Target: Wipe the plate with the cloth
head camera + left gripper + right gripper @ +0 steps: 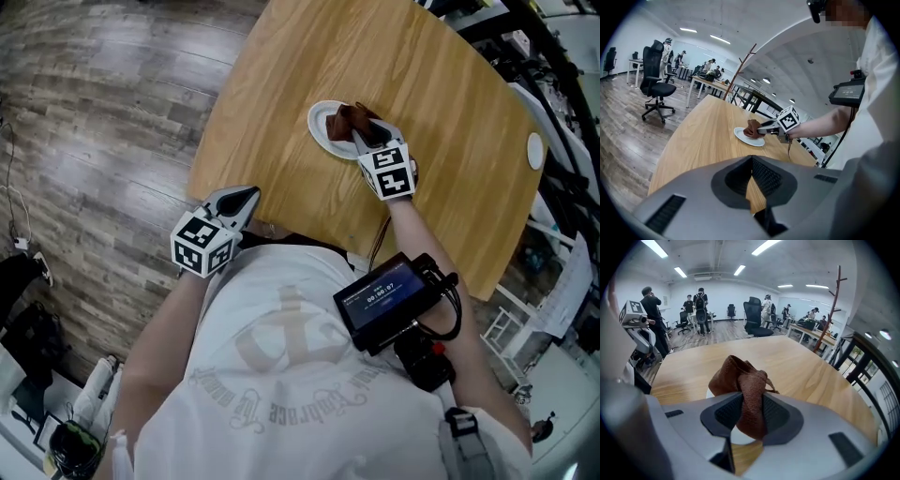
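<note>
A small white plate (322, 129) sits on the wooden table (281, 112); the left gripper view shows the plate (746, 138) too. A bunched brown cloth (351, 120) rests on the plate, pinched by my right gripper (361, 134), which is shut on it. In the right gripper view the cloth (749, 394) hangs between the jaws, with a sliver of plate (740, 438) below. My left gripper (242, 202) hovers at the table's near edge, far from the plate, its jaws closed on nothing; the left gripper view shows its jaws (753, 185) meeting.
A white disc (535, 150) lies near the table's right edge. Wood floor lies left of the table. Office chairs (657, 89), desks and standing people fill the room's far side. A coat stand (832, 301) rises beyond the table.
</note>
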Tool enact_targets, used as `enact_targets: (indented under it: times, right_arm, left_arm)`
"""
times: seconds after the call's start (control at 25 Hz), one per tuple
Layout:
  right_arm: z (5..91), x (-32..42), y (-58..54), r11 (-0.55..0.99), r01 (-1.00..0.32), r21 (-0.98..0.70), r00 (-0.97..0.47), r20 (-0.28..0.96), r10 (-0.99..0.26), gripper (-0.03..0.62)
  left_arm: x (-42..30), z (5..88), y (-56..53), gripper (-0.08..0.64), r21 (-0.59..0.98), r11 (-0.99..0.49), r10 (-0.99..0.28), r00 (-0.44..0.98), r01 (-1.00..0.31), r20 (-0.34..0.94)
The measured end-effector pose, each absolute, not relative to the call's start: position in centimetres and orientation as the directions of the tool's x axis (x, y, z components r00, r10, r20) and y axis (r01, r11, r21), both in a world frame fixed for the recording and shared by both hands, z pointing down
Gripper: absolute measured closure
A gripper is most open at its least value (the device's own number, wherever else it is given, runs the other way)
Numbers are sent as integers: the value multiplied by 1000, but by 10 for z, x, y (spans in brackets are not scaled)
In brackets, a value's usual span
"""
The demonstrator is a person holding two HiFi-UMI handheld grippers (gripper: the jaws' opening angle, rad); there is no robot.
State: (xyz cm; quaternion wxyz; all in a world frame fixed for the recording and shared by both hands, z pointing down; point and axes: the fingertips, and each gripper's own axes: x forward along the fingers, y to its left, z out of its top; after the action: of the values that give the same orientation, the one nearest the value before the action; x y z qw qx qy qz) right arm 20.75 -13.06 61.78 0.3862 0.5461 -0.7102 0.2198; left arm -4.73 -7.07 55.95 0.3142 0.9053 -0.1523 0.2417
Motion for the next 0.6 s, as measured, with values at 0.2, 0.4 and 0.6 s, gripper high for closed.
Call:
enact_targets:
  times: [0.2,0.4,0.6]
  right_arm:
    - [617,234,-93,260,-954,148,-37,804,-594,465]
    - [618,243,-66,252,-953,167,-8,819,-574,465]
    - [620,220,-86,352,-921,169,-68,818,-571,465]
  left_arm:
    - [-30,561,-74,549,502,-778,-79,852,-377,518]
    - [-22,565,-72,549,507,-785,-56,856,-356,515]
    - [-25,565,-69,549,507,-781,-65,854,-366,517]
